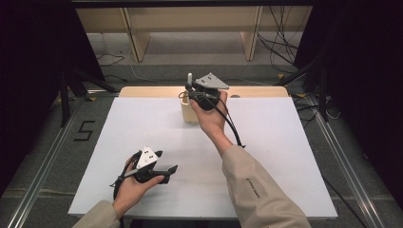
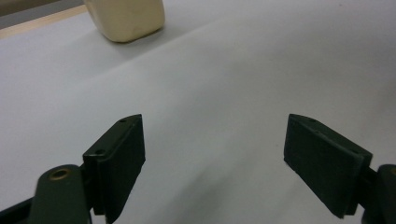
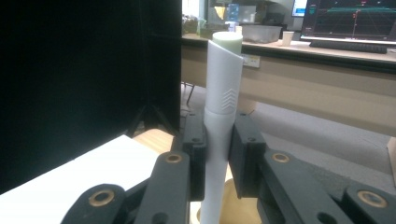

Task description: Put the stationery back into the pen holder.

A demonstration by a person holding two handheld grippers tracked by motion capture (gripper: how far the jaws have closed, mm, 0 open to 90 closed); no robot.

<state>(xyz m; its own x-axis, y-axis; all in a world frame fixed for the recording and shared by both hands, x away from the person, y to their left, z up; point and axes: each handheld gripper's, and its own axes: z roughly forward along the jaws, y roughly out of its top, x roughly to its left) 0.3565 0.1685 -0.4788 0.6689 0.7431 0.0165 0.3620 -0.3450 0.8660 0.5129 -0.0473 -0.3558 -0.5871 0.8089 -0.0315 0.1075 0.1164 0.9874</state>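
A white rectangular table top [image 1: 266,156] fills the middle of the high view, with a strip of pale wood along its far edge. Near the upper centre of that view, the right gripper [image 1: 191,90], black with a grey three-cornered plate on top, is held in the person's right hand [image 1: 211,118] over a small cream-coloured wooden holder block [image 1: 187,111] that stands on the table. In the right gripper view, its two black jaws are clamped on a slim white cylindrical pen-like tube [image 3: 223,112], which stands upright in the centre of the frame; the tube's pale green cap end points up, and the cream block shows beneath it at the bottom edge. Whether the tube's lower end touches the block cannot be told.

In the lower left of the high view, the left gripper [image 1: 167,161] rests low over the table in the left hand [image 1: 133,187]. Its jaws stand wide apart with nothing between them.
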